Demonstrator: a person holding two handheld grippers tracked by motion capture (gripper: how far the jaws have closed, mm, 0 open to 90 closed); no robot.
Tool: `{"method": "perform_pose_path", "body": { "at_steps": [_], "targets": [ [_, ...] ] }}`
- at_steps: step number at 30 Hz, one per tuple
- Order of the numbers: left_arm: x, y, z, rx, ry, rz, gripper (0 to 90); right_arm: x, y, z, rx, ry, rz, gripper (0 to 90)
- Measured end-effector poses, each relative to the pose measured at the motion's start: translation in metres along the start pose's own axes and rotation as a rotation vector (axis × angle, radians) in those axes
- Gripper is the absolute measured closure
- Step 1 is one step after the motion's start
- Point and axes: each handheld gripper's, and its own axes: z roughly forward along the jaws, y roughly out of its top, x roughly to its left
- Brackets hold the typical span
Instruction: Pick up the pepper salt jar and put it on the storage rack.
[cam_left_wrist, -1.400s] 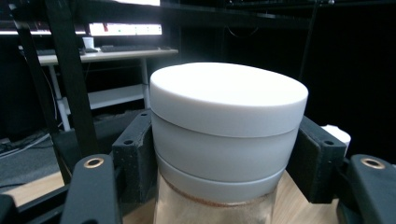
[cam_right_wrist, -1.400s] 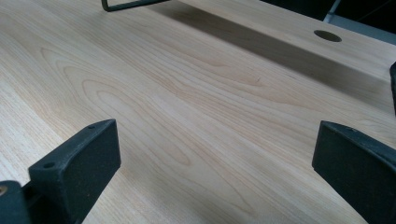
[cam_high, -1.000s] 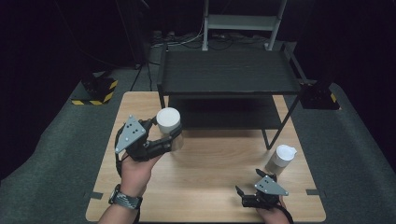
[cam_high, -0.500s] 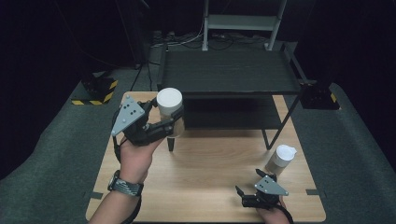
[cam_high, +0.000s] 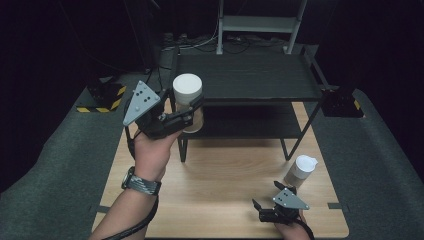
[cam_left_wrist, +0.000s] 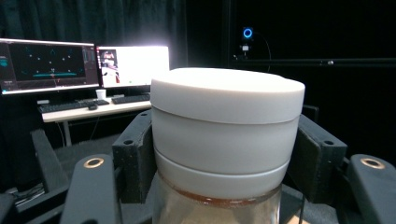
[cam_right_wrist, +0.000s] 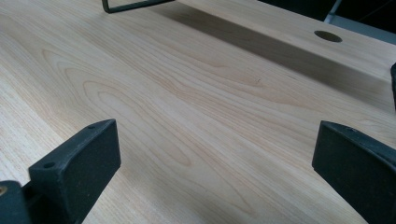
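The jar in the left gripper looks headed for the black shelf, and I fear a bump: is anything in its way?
Nothing visible. The jar, clamped in the left gripper, hangs by the shelf's bare top, left edge.

White lid (cam_high: 187, 85) topping a clear jar (cam_high: 192, 116), black gripper (cam_high: 189, 112) showing a grey plate, pale wood-grain counter (cam_high: 225, 175), black shelf (cam_high: 250, 75), yellow-and-black striped floor marker (cam_high: 102, 100) lying beyond.
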Motion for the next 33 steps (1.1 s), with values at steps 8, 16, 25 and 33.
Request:
{"method": "perform_pose_path", "body": {
  "at_steps": [8, 16, 25, 33],
  "targets": [
    [0.0, 0.016, 0.017, -0.015, 0.016, 0.006, 34.0, 0.0, 0.0, 0.0, -0.002, 0.0, 0.003, 0.2],
    [0.001, 0.02, 0.03, -0.014, 0.029, 0.005, 34.0, 0.0, -0.001, 0.0, -0.006, 0.0, 0.007, 0.2],
    [0.002, 0.021, 0.046, -0.017, 0.035, -0.002, 34.0, -0.001, -0.001, -0.001, -0.008, 0.002, 0.01, 0.2],
    [-0.001, 0.021, 0.062, -0.018, 0.047, 0.004, 34.0, -0.001, -0.002, -0.001, -0.012, 0.003, 0.013, 0.2]
  ]
}}
